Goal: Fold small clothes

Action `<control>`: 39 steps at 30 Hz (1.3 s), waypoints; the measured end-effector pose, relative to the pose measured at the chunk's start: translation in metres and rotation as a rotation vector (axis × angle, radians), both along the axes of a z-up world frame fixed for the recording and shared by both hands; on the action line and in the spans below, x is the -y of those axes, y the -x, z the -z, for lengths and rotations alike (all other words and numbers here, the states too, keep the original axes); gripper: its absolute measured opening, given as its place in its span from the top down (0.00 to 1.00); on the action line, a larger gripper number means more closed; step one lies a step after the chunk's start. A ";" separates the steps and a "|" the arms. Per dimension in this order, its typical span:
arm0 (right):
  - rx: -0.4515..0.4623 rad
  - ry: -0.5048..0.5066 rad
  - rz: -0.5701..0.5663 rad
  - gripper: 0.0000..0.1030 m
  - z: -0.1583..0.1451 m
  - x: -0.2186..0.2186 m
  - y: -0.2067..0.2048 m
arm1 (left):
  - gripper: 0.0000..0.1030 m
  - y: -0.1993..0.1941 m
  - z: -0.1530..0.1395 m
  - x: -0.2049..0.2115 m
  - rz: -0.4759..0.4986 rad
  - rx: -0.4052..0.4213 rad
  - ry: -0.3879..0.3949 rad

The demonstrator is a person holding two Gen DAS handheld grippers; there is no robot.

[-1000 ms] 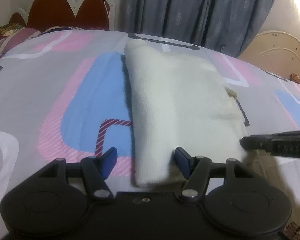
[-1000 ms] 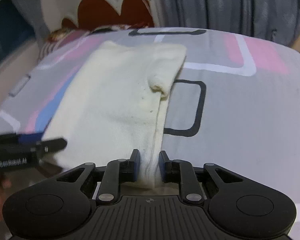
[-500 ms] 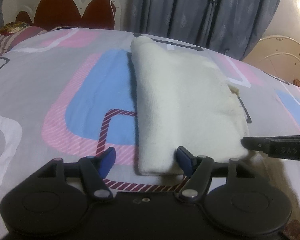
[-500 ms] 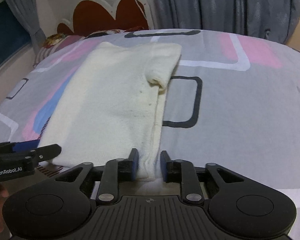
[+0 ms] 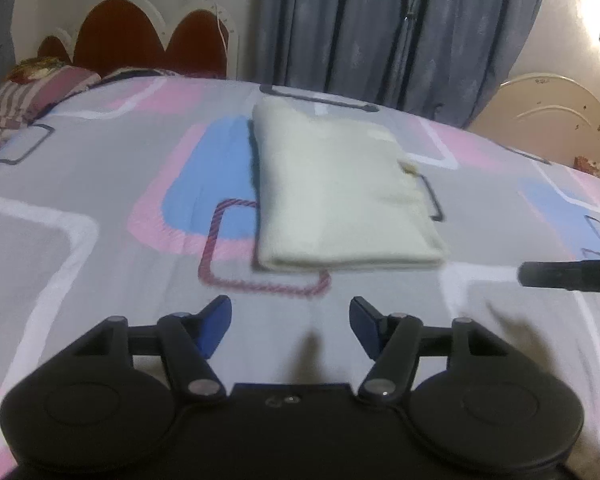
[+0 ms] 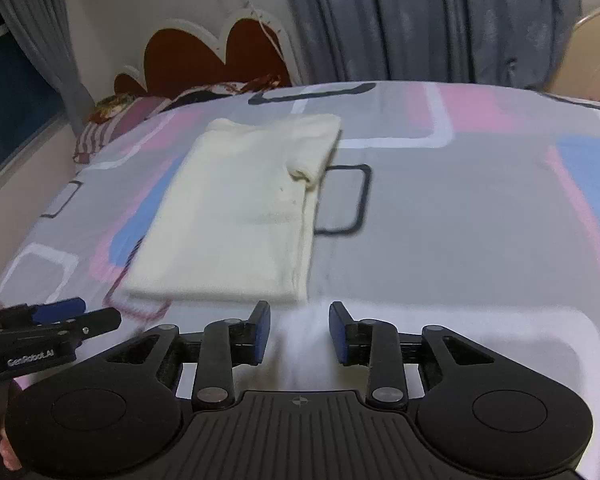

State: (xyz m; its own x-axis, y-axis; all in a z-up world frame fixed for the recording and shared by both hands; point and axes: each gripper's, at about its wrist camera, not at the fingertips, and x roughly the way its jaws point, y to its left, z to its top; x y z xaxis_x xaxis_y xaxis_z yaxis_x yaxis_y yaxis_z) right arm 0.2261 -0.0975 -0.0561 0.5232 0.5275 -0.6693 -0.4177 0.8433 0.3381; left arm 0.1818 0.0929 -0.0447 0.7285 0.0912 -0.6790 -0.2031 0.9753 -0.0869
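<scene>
A cream folded garment (image 5: 340,192) lies flat on the patterned bedsheet (image 5: 100,184); it also shows in the right wrist view (image 6: 240,216). My left gripper (image 5: 290,328) is open and empty, just short of the garment's near edge. My right gripper (image 6: 299,336) is open and empty, close to the garment's near right corner. The right gripper's tip (image 5: 568,276) shows at the right of the left wrist view. The left gripper (image 6: 44,328) shows at the lower left of the right wrist view.
A red and white headboard (image 5: 140,40) and striped pillows (image 5: 28,92) stand at the far end of the bed. Grey curtains (image 5: 400,28) hang behind. A cream bed end (image 5: 548,112) is at the far right.
Both grippers have pulled back from the garment. The right gripper, shut on the garment's edge earlier, has opened and let go. The folded garment now lies free on the bed.
</scene>
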 end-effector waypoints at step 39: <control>0.352 0.055 0.081 0.00 -0.093 0.069 0.211 | 0.00 0.174 -0.097 0.108 -0.028 0.260 -0.150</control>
